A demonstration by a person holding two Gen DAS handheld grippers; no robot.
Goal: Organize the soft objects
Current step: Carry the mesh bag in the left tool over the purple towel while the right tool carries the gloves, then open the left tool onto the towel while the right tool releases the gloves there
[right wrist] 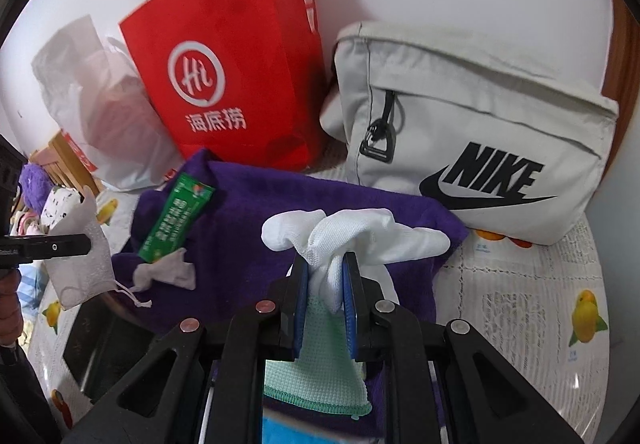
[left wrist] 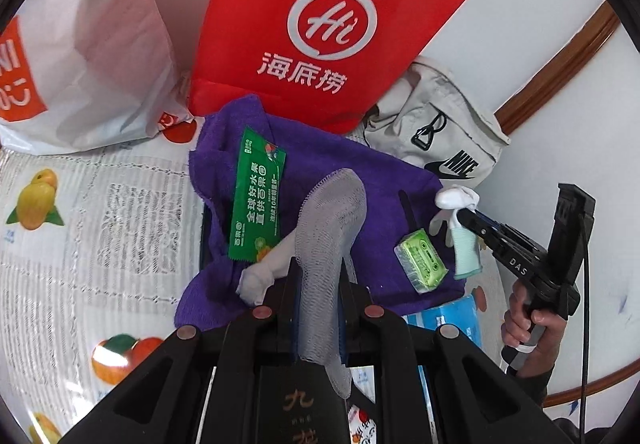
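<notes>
A mesh pouch (left wrist: 332, 228) is pinched by the left gripper (left wrist: 318, 280) and a white glove (right wrist: 352, 240) by the right gripper (right wrist: 326, 284) — both held over the purple towel (left wrist: 320, 164). Either could be dropped if snagged — much fabric dangles loose.

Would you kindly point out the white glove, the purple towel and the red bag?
white glove (right wrist: 360, 230), right wrist view, bunched knit above the pads
purple towel (left wrist: 320, 152), left wrist view, bare middle
red bag (right wrist: 224, 56), right wrist view, front panel

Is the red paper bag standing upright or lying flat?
Upright. The red paper bag stands on its base behind the purple towel, its white handles rising at the top.
</notes>
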